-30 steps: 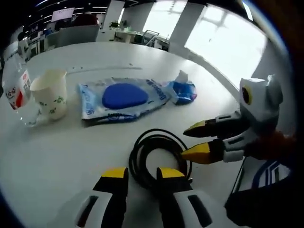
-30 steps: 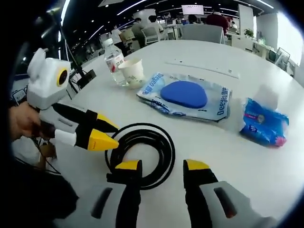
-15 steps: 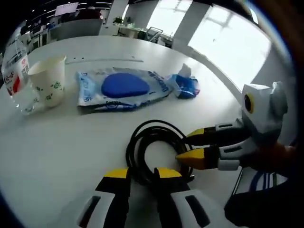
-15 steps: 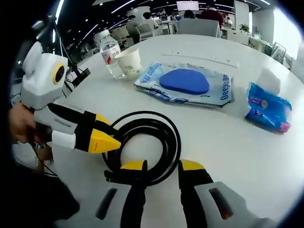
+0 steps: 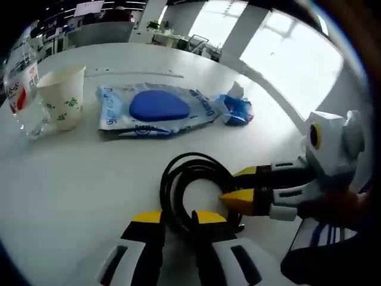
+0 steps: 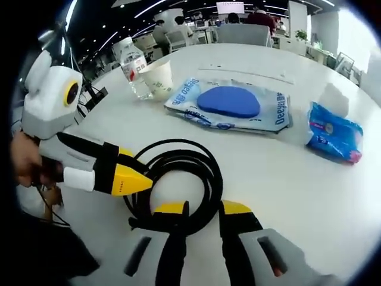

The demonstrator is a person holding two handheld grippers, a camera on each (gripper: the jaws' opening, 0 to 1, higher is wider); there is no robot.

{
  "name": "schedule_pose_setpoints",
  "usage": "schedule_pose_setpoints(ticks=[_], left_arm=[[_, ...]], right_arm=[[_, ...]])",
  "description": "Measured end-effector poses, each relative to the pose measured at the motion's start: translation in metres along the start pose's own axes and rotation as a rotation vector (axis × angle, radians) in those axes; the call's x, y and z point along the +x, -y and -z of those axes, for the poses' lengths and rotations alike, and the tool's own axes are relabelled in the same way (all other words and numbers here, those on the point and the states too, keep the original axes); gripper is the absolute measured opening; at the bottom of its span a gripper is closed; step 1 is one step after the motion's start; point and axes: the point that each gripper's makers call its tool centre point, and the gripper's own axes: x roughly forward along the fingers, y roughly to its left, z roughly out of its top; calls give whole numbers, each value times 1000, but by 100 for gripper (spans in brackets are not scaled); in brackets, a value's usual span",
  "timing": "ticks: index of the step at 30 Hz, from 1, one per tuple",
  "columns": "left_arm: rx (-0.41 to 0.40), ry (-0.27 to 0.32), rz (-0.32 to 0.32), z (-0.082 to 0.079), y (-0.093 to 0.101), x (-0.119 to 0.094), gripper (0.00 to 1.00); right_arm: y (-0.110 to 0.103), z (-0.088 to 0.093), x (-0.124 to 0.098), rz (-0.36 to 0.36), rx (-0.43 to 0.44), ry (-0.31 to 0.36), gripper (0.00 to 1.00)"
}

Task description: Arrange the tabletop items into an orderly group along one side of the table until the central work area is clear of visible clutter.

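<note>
Both grippers (jaws narrowed) pinch the coiled cable (image 5: 193,187).

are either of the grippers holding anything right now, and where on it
Both seem closed on the coiled black cable: the right gripper on its near edge, the left gripper on the opposite edge. It lies on the table.

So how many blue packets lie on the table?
2: the big flat packet beyond the cable, and the small packet further along beside it.
</note>
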Motion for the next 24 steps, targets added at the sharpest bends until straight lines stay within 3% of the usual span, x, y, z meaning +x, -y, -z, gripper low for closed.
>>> schedule_pose_setpoints(ticks=[3, 5, 10, 13, 24], left_arm=[[-3, 1, 1, 0, -1, 1, 14], [-68, 4, 2, 0, -1, 1, 12], [-140, -8, 31, -1, 0, 1, 5], [-116, -11, 25, -1, 0, 0, 4], [-148, 40, 48, -7, 1, -17, 0]], right_arm=[[3, -1, 0, 11, 29, -3, 12], [2, 0, 0, 12, 32, -5, 11], [2, -1, -2, 11, 43, -11, 7], [2, -4, -1, 17, 38, -13, 6], [-5, -8, -17, 5, 55, 0, 3]])
